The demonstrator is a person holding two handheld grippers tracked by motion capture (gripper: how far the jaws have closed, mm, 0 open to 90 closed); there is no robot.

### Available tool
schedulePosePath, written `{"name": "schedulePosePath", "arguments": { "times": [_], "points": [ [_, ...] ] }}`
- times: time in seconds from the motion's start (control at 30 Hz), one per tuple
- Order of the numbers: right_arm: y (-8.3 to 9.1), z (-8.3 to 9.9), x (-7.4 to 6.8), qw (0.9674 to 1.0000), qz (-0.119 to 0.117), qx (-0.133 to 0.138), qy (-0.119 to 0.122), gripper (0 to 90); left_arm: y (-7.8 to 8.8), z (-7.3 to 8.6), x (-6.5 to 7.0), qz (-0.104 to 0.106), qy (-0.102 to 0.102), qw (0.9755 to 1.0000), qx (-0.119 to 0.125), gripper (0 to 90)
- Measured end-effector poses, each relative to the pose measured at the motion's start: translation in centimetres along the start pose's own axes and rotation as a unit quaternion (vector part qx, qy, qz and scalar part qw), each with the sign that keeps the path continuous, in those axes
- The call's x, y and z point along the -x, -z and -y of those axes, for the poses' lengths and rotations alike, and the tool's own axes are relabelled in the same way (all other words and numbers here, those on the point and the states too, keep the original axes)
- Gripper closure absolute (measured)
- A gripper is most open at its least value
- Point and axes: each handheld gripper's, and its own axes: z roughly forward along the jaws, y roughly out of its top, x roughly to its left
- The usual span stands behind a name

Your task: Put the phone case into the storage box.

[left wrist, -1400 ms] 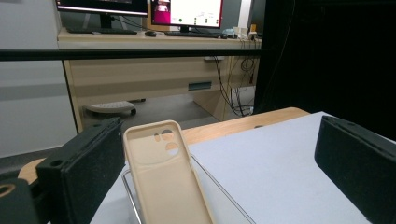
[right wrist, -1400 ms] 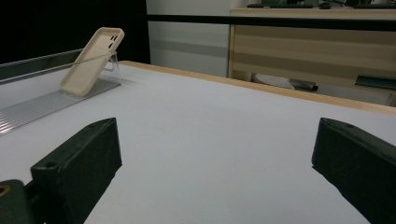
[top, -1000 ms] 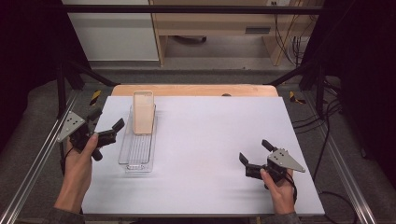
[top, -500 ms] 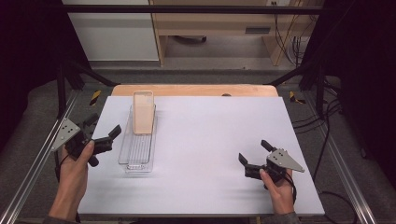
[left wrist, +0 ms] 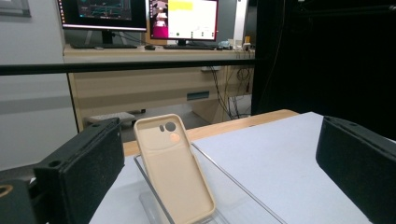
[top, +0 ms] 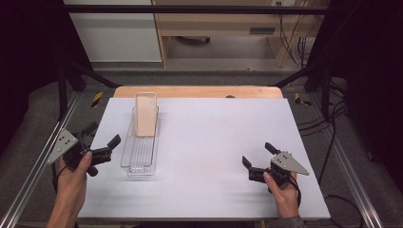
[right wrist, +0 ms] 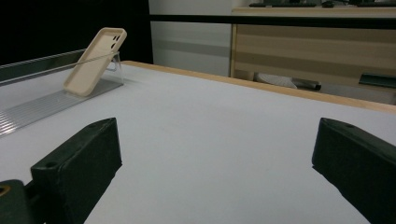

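The left hand-held gripper (top: 100, 143) has drawn back toward the person and outward past the counter's (top: 214, 142) left edge, so the tray (top: 140, 154) now lies farther off beyond its spread jaws.

Overhead view plus two low gripper-mounted views

The left hand (top: 71, 166) comes in from the bottom of the high view, by the table's left edge, and grips the left gripper (top: 102, 142) from below, forearm running straight up from the near edge. Its jaws stand wide apart, pointing right and slightly away, with nothing between them. The right hand (top: 281, 187) rests near the table's near right corner, fingers wrapped around the right gripper (top: 256, 156), whose jaws also stand wide apart and hold nothing, pointing left and away.
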Motion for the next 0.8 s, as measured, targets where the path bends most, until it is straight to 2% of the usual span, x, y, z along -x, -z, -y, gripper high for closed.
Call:
{"name": "schedulePosePath", "arguments": {
  "times": [0.27,0.53,0.8],
  "points": [
    [0.1,0.0,0.1,1.0,0.001,0.002,-0.001,1.5,0.9,0.0,0.3,0.001,-0.002,0.9999,0.012,0.5],
    [0.2,0.0,0.1,1.0,0.002,0.002,-0.001,1.5,1.9,0.8,0.3,-0.001,0.005,0.9997,0.022,0.4],
    [0.2,0.0,0.0,1.0,0.002,0.002,0.001,1.5,2.4,1.8,0.2,0.002,0.0,0.9998,0.018,0.4]
  ]
}}
